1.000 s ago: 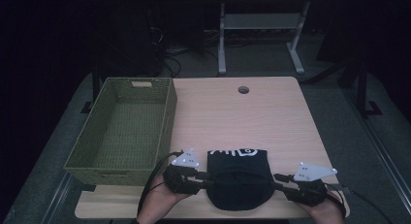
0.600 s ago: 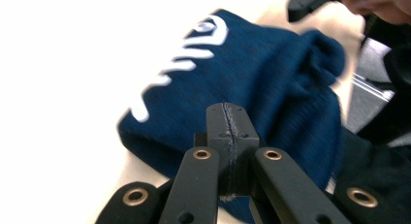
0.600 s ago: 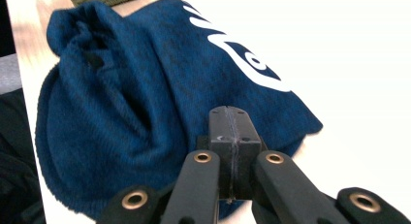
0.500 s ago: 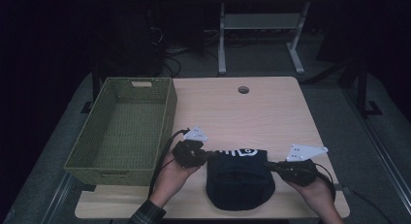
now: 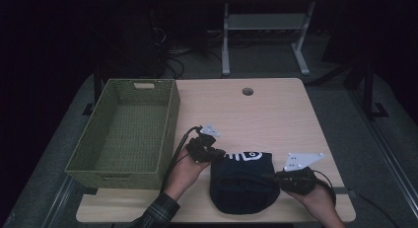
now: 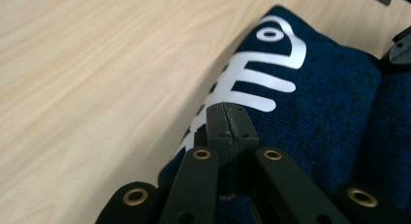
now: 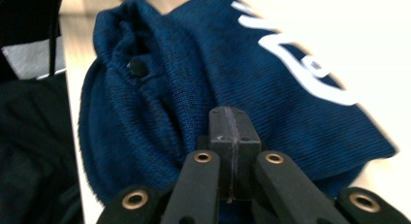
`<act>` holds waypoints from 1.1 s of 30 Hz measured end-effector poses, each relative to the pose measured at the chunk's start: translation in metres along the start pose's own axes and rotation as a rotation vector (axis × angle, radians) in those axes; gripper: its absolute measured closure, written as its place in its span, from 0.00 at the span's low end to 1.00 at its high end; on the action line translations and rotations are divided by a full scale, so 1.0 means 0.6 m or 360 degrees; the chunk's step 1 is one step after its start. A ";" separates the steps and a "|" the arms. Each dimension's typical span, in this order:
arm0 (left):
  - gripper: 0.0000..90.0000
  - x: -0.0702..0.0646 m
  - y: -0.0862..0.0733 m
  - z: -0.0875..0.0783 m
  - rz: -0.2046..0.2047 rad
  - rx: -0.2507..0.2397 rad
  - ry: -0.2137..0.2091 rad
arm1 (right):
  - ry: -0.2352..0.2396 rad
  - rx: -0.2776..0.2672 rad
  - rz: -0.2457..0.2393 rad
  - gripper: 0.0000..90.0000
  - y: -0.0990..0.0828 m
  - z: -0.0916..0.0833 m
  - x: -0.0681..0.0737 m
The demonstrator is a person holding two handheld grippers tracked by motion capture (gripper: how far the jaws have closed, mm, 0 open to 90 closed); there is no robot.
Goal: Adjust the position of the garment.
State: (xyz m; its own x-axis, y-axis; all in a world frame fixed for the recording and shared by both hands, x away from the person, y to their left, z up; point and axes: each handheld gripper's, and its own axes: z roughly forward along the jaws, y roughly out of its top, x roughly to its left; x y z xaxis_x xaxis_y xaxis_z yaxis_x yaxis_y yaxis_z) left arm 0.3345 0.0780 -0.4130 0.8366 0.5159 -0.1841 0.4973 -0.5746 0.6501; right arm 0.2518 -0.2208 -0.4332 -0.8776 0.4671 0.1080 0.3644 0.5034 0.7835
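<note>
Folded navy garment (image 5: 242,182) lies at near table edge, right of green basket (image 5: 125,127); left gripper (image 5: 213,154) pinched shut on its far-left corner, right gripper (image 5: 276,179) on right edge; basket lies leftward.

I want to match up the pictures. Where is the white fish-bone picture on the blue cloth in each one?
High view: the fish-bone print sits at the far edge of the blue cloth, low centre.
Left gripper view: upper middle, beyond the shut tongs.
Right gripper view: upper right, blurred.
Shared landmark: the wooden table.
</note>
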 end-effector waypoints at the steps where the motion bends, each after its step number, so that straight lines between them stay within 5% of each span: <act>1: 1.00 -0.002 -0.001 0.001 0.0023 0.0029 -0.0006 | 0.0014 0.0014 0.0011 1.00 -0.003 0.002 0.003; 9: 1.00 -0.022 -0.014 0.040 0.0050 0.0152 -0.0047 | 0.0096 0.0131 0.0008 1.00 -0.028 0.021 0.017; 16: 1.00 -0.013 -0.017 0.064 0.0125 0.0219 0.0011 | 0.0105 0.0204 -0.0018 1.00 -0.035 0.039 0.029; 22: 1.00 -0.001 -0.006 0.076 0.0105 0.0200 0.0023 | 0.0136 0.0203 -0.0039 1.00 -0.024 0.063 0.045; 30: 1.00 0.017 0.022 0.095 0.0200 0.0227 0.0035 | 0.0160 0.0203 -0.0100 1.00 0.001 0.099 0.068; 33: 1.00 0.014 0.023 0.094 0.0182 0.0188 0.0033 | 0.0147 0.0218 -0.0151 1.00 0.009 0.106 0.072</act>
State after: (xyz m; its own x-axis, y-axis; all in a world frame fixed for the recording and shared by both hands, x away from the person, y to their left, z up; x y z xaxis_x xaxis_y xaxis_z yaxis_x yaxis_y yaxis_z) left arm 0.3617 0.0385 -0.4472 0.8850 0.4553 -0.0978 0.4238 -0.7002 0.5746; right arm 0.2355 -0.1516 -0.4631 -0.9326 0.3472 0.0986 0.3123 0.6392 0.7028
